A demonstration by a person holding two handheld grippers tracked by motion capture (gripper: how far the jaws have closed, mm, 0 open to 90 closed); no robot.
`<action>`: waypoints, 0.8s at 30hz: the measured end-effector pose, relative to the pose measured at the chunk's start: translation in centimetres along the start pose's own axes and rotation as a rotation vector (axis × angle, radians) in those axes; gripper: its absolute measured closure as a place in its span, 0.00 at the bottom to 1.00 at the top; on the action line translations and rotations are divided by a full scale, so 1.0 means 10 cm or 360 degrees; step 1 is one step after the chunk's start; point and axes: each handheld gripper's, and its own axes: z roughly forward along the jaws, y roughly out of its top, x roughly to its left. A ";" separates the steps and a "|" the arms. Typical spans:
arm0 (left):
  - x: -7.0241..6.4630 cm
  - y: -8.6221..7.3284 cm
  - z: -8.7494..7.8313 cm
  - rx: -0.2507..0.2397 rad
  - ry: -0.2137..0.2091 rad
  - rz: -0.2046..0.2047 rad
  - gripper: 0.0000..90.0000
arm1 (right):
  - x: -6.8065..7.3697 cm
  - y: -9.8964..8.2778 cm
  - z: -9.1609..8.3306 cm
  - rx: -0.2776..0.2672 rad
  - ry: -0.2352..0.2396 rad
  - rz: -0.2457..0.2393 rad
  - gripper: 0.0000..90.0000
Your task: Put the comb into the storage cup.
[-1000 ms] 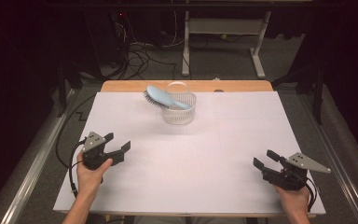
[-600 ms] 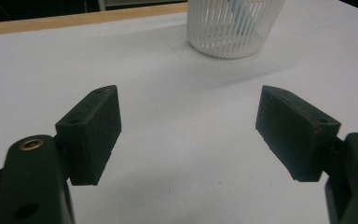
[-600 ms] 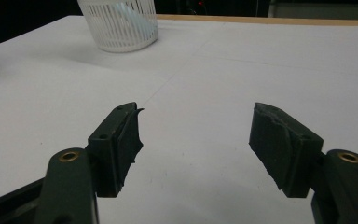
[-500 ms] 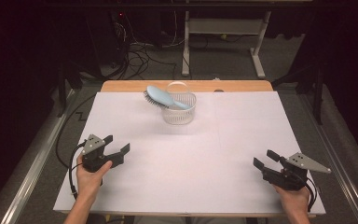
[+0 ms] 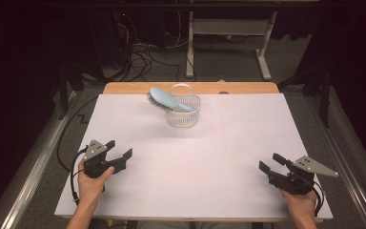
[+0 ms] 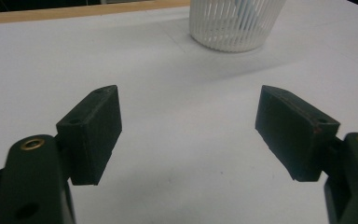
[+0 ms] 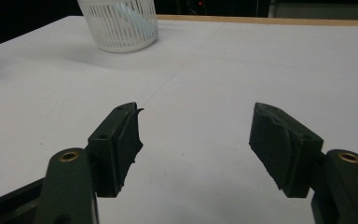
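The brush [image 5: 167, 100] lies across the basket [image 5: 183, 112] rim at the far middle of the surface [image 5: 195, 162], apparently placed already. The left tool [image 5: 120, 152] and right tool [image 5: 269, 163] (both wide open, empty) rest near, well apart.

Looking along my right gripper [image 7: 196, 140], I see its two black jaws rising from the near edge, standing wide apart with nothing between them but the white table cover [image 7: 242, 79]. The rubber pad on the left jaw looks frayed, its upper corner curling away from the jaw. The right jaw's pad is rough along its inner face. Far off to the left stands a white slatted basket [image 7: 119, 25], upright on the cover, well apart from my jaws. A pale blue shape shows faintly through its slats; what it is, I cannot tell. Beyond the cover, a strip of wooden table edge [image 7: 270, 20] runs along the far side, dark behind it.
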 end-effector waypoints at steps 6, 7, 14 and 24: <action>-0.01 -0.04 0.00 -0.0022 0.0017 0.0000 0.26 | 0.00 0.00 0.00 0.0000 0.0000 0.0001 0.38; -0.01 -0.04 -0.01 -0.0024 0.0020 -0.0002 0.26 | 0.00 0.00 0.00 0.0000 -0.0001 0.0001 0.38; -0.01 -0.10 -0.02 -0.0023 0.0023 -0.0015 0.26 | 0.00 0.00 0.00 0.0000 -0.0002 0.0001 0.38; -0.03 -0.15 -0.05 -0.0039 0.0033 -0.0018 0.27 | 0.00 0.00 0.00 0.0001 -0.0002 0.0001 0.38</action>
